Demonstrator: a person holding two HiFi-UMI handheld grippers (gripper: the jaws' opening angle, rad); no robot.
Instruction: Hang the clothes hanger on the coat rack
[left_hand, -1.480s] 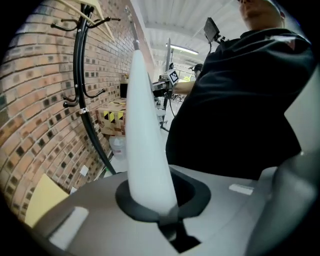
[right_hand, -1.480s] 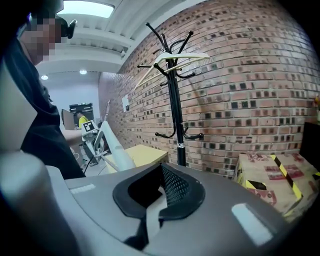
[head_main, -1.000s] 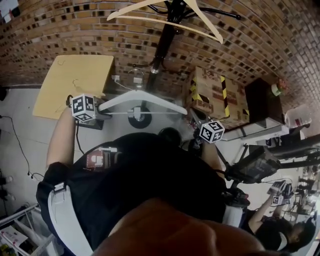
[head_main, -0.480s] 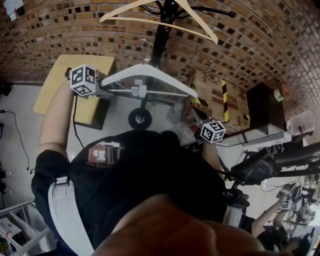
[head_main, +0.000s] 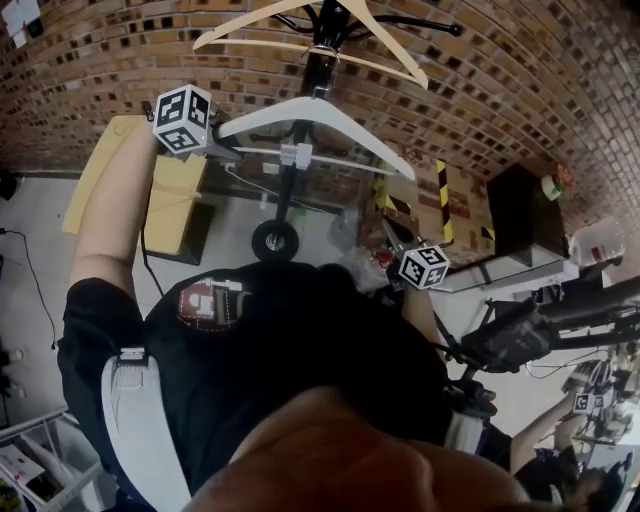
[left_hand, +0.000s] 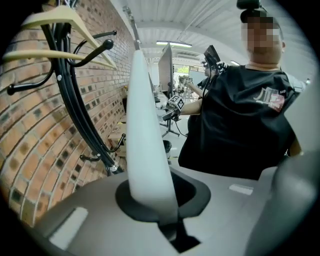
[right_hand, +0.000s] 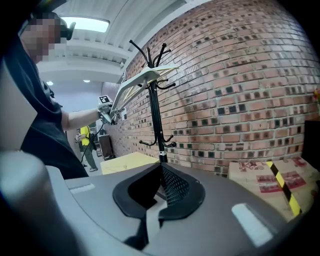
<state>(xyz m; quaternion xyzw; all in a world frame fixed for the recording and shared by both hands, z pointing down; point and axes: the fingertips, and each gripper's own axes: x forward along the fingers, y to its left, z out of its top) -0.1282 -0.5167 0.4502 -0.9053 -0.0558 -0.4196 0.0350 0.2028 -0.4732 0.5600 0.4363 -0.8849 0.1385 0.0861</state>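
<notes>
A white clothes hanger (head_main: 318, 112) is held up by one arm in my left gripper (head_main: 228, 150), which is shut on it. Its metal hook (head_main: 321, 52) is right at the black coat rack (head_main: 297, 165) pole, just under a wooden hanger (head_main: 300, 28) hanging on the rack's top hooks. In the left gripper view the white hanger (left_hand: 145, 145) rises from between the jaws of the left gripper (left_hand: 152, 200), with the coat rack (left_hand: 70, 100) to its left. My right gripper (head_main: 395, 240) is low at the person's side. It is shut and holds nothing, as the right gripper (right_hand: 161, 172) view shows.
A brick wall (head_main: 500, 80) stands behind the rack. A yellow table (head_main: 120, 190) is to the left of the rack's base. A cardboard box with yellow-black tape (head_main: 445, 200) and a dark cabinet (head_main: 520, 210) are to the right. Another person (head_main: 580, 470) is at the lower right.
My left gripper has lifted the white hanger up and toward the rack; its hook has come from mid-pole height to just under the wooden hanger. The right gripper has barely moved.
</notes>
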